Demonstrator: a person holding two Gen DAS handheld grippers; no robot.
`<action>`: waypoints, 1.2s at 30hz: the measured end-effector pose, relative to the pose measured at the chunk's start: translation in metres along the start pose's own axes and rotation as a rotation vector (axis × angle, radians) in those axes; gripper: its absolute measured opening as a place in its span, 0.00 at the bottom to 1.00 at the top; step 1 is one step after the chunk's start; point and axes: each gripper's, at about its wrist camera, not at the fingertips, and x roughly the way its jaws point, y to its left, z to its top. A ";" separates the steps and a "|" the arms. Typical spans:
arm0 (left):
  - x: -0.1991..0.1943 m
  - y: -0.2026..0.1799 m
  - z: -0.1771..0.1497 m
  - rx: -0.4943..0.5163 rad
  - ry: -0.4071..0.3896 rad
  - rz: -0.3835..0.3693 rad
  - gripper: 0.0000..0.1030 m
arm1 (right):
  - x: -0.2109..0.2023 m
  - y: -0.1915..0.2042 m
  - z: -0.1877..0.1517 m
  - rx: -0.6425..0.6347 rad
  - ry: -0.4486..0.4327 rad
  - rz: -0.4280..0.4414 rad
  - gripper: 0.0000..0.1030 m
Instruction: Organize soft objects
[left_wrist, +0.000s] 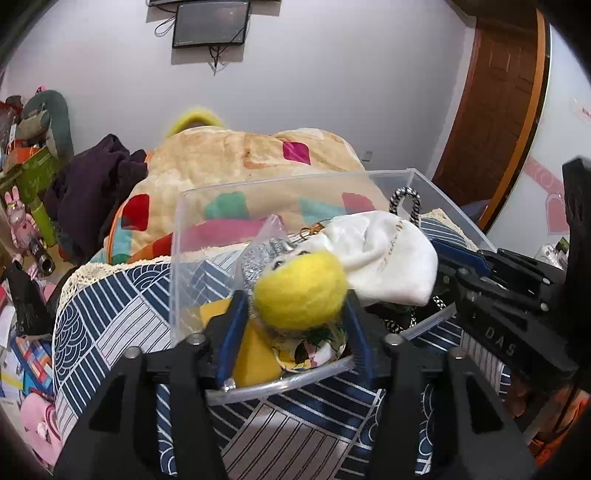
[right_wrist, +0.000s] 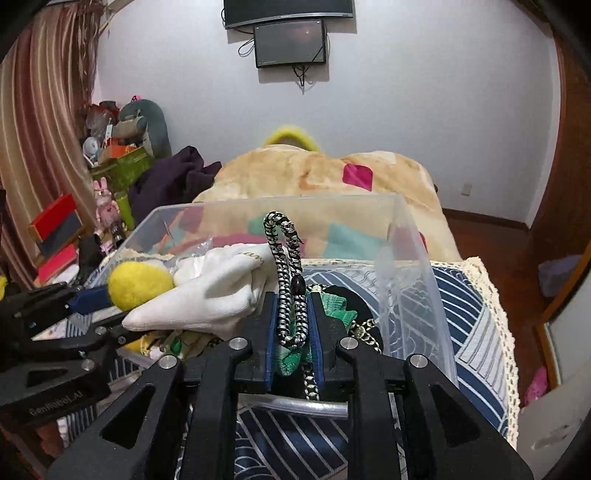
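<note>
A clear plastic bin stands on a blue patterned cloth; it also shows in the right wrist view. My left gripper is shut on a yellow felt ball over the bin's near edge; the ball also shows in the right wrist view. A white cloth pouch lies in the bin beside it. My right gripper is shut on a black-and-white braided cord that loops up above the fingers. Green knit fabric lies under it in the bin.
A peach blanket with coloured patches lies behind the bin. A dark purple garment sits to its left. Boxes and toys crowd the left side. A wooden door is at the right.
</note>
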 end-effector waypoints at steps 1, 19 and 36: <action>-0.003 0.001 -0.001 -0.007 -0.002 -0.003 0.60 | 0.000 0.003 0.000 -0.017 0.000 -0.019 0.21; -0.116 -0.011 0.007 0.015 -0.236 -0.045 0.60 | -0.090 -0.012 0.009 0.006 -0.179 0.037 0.34; -0.222 -0.048 -0.013 0.098 -0.466 -0.011 0.97 | -0.190 0.003 0.001 0.009 -0.402 0.087 0.80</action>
